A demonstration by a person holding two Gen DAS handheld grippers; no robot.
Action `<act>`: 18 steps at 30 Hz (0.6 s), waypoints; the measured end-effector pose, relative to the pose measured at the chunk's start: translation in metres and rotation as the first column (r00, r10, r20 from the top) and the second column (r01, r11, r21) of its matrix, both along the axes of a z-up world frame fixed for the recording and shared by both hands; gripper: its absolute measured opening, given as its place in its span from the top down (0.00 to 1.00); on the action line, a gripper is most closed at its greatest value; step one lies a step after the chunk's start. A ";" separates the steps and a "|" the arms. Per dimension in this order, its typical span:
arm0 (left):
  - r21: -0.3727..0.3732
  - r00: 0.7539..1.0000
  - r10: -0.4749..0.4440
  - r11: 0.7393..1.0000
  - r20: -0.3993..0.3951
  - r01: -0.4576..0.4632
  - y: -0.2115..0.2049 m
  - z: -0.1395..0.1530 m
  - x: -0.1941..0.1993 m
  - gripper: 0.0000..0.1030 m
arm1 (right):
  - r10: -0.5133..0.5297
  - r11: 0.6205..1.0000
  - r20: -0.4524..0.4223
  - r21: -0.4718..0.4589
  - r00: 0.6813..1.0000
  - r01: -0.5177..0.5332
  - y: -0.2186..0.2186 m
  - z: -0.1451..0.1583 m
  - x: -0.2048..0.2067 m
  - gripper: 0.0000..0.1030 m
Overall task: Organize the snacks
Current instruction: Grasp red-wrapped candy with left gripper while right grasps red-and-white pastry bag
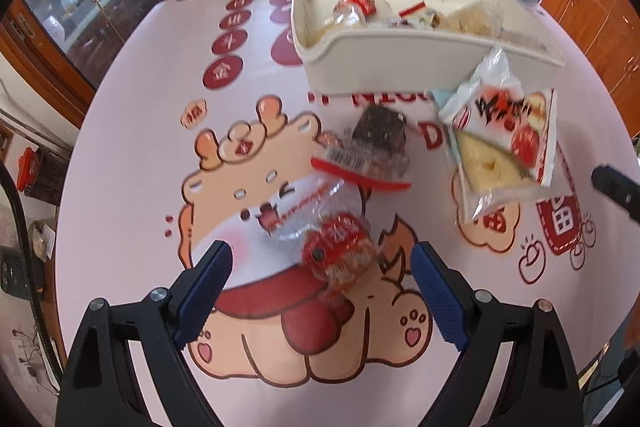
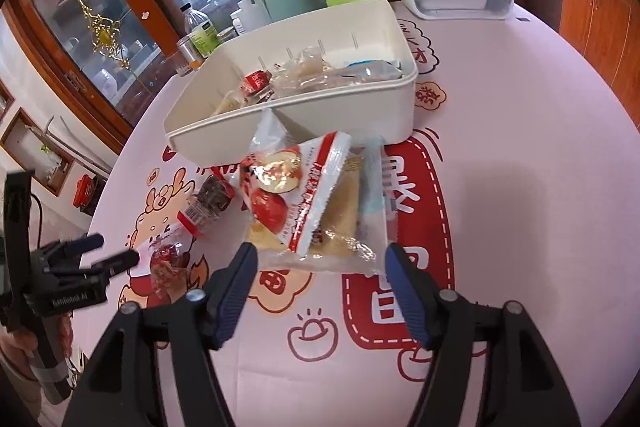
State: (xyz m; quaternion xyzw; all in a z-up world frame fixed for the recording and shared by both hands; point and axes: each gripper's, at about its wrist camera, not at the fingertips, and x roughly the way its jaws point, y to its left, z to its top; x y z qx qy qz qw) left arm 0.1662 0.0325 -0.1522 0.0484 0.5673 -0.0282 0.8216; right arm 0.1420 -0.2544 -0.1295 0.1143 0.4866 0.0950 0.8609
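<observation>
Pink tablecloth (image 1: pixel 132 131) under loose snack packets (image 2: pixel 304 203)

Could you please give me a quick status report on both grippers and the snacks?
Left gripper open over red snack packet. Right gripper open at white-and-red packet. Dark packet on table too. White bin partly filled. Nothing blocking.

Your cream storage bin (image 2: pixel 304 115) sits open on the table, already holding several wrapped snacks, one with a red label (image 2: pixel 256 81). Just in front of it, touching its near wall, you have a white-and-red packet (image 2: pixel 296 187) lying tilted over a pale yellow cake packet (image 2: pixel 340 227). Left of those lies a dark snack in clear wrap (image 1: pixel 380 135), and nearer you a small red-wrapped snack (image 1: pixel 340 259), flat on the table
</observation>
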 end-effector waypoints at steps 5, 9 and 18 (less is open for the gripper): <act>-0.048 0.998 0.043 0.998 -0.037 -0.045 0.004 -0.014 0.003 0.13 | -0.001 1.000 0.010 0.014 1.000 0.000 0.001 -0.001 0.009 0.31; -0.080 0.995 0.082 0.993 -0.065 -0.087 0.009 -0.025 0.012 0.13 | 0.024 1.000 0.032 -0.010 0.999 -0.023 0.008 0.005 0.020 0.23; -0.146 0.970 0.194 0.966 -0.148 -0.215 0.021 -0.052 0.033 0.23 | 0.189 0.962 0.124 -0.222 0.974 -0.158 0.050 0.015 0.051 0.20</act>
